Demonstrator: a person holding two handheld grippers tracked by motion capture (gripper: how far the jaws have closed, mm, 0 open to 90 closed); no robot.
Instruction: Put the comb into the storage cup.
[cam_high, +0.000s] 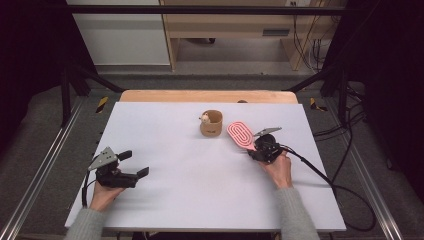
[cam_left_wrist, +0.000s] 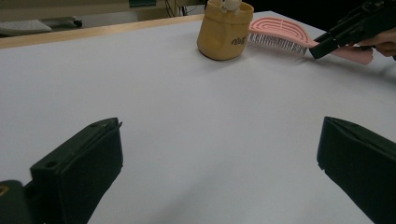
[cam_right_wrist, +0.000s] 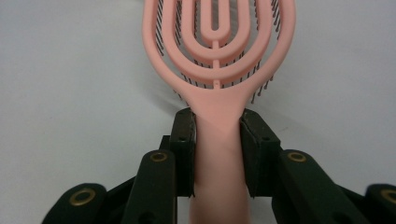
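Observation:
A pink vented hairbrush (cam_high: 241, 134) lies bristles down on the white table (cam_high: 190, 175), right of centre. My right gripper (cam_high: 256, 148) is shut on its handle; in the right gripper view both pads (cam_right_wrist: 185, 140) press the handle's sides just below the brush head (cam_right_wrist: 219, 46). A small tan pouch (cam_high: 211, 123) with a little white figure in its mouth stands just left of the brush head. My left gripper (cam_high: 136, 164) rests at the table's front left, jaws wide apart, holding nothing. From the left gripper view the pouch (cam_left_wrist: 224, 30) and brush (cam_left_wrist: 280, 35) sit far ahead.
A wooden strip (cam_high: 207, 96) runs along the table's far edge. Black frame rails flank both sides, and a cable (cam_high: 325, 177) trails from the right gripper across the table's right part. The wide middle and left of the white surface lie bare.

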